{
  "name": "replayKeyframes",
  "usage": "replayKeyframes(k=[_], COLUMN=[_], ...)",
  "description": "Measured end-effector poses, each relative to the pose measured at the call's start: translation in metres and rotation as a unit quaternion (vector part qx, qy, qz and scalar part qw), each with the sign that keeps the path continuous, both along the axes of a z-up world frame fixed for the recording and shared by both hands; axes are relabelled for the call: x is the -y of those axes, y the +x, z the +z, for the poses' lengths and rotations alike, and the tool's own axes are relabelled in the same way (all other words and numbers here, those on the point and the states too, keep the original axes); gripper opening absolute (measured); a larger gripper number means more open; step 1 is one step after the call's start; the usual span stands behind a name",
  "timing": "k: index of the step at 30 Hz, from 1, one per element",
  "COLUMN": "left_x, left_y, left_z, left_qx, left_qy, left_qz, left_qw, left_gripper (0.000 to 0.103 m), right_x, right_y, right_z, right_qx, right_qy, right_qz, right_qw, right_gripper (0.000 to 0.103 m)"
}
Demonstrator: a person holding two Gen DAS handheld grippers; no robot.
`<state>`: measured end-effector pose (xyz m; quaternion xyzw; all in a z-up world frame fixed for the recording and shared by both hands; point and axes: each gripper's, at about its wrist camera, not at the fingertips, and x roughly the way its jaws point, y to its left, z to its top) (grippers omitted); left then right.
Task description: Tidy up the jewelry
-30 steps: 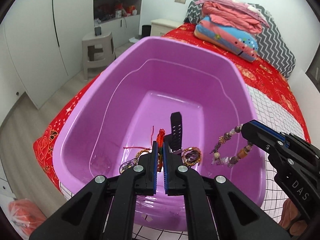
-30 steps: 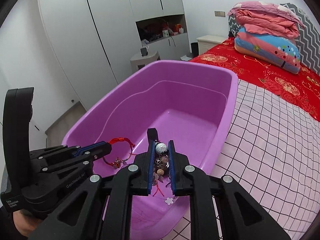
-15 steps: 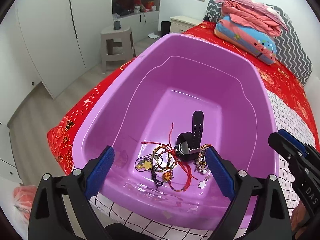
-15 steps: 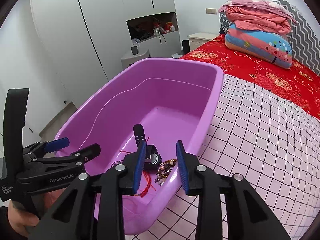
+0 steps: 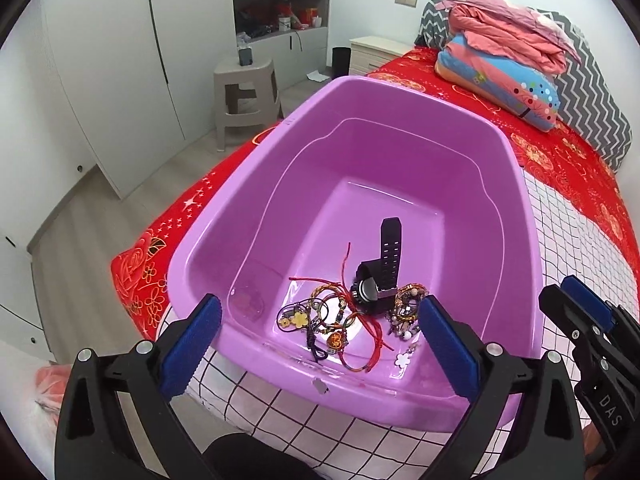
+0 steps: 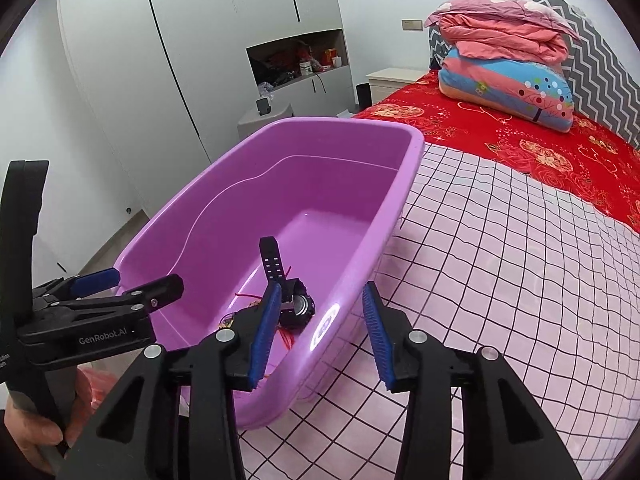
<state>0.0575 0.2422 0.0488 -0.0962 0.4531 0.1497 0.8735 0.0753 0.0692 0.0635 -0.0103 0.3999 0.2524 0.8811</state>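
A purple plastic tub (image 5: 516,208) sits on the bed. At its near end lies a pile of jewelry: a black watch (image 5: 378,280) with its strap standing up, red cord bracelets (image 5: 340,320) and a beaded bracelet (image 5: 404,308). My left gripper (image 5: 320,320) is open and empty, held above the tub's near rim. My right gripper (image 6: 320,312) is open and empty, over the tub's right rim (image 6: 400,204); the watch (image 6: 292,300) shows beside its left finger. The left gripper (image 6: 120,292) also shows in the right wrist view.
The bed has a pink checked cover (image 6: 500,272) and a red floral sheet (image 6: 540,152). Folded quilts (image 5: 508,56) are stacked at the headboard. A grey stool (image 5: 246,92) and white wardrobes (image 5: 100,60) stand beyond the bed's left edge.
Both grippers were shut on bracelets over the tub, then opened; the bracelets dropped onto the pile. Both grippers have since drawn back and opened wider.
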Motion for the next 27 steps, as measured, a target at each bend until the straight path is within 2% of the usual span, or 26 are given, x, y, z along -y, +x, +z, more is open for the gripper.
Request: replayKeyframes(k=[7, 27], left_x=[0.005, 0.013], left_y=[-0.007, -0.014], left_z=[0.009, 0.014], left_qx=[0.006, -0.001], left_qy=[0.025, 0.031], left_qz=[0.013, 0.013], left_qw=[0.9996, 0.9994], left_gripper=[0.097, 0.097], right_x=[0.010, 0.013], right_y=[-0.005, -0.017], right_z=[0.001, 0.000], right_qx=[-0.010, -0.016], right_qy=[0.002, 0.004], right_qz=[-0.011, -0.008], right_qw=[1.000, 1.000], right_gripper=[0.049, 0.052])
